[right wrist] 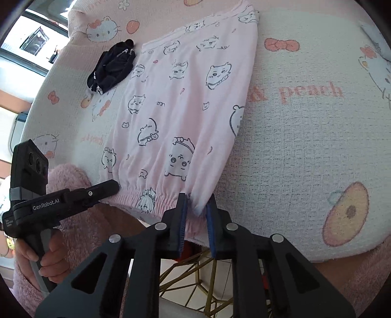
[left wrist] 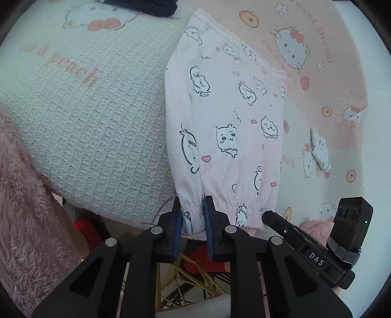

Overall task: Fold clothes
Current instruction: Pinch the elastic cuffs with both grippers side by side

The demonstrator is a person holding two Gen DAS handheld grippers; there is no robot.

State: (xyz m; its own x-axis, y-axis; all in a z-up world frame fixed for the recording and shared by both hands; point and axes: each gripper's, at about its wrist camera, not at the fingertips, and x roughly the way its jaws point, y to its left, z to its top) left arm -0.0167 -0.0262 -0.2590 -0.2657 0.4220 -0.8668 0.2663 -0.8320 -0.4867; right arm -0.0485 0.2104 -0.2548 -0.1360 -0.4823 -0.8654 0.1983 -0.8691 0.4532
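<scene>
A pale pink garment (left wrist: 227,127) (right wrist: 180,102) printed with cartoon animals lies flat on the blanket, its elastic hem (left wrist: 244,212) (right wrist: 146,198) at the near edge. My left gripper (left wrist: 193,210) is shut on the hem's left corner, and bunched elastic fills the gap between its blue pads. My right gripper (right wrist: 196,208) is shut on the hem's right corner, with a fold of cloth pinched between its pads. Each gripper also shows from the side in the other's view: the right gripper (left wrist: 267,216) at the hem's far end and the left gripper (right wrist: 113,187) likewise.
A cat-print blanket (left wrist: 97,122) (right wrist: 305,159) covers the surface. A black garment (right wrist: 112,66) (left wrist: 158,7) lies crumpled at the back. A small printed cloth (left wrist: 320,151) lies to the right. Fluffy pink sleeves (left wrist: 22,195) (right wrist: 73,215) flank the near edge, above a gold wire frame (right wrist: 195,276).
</scene>
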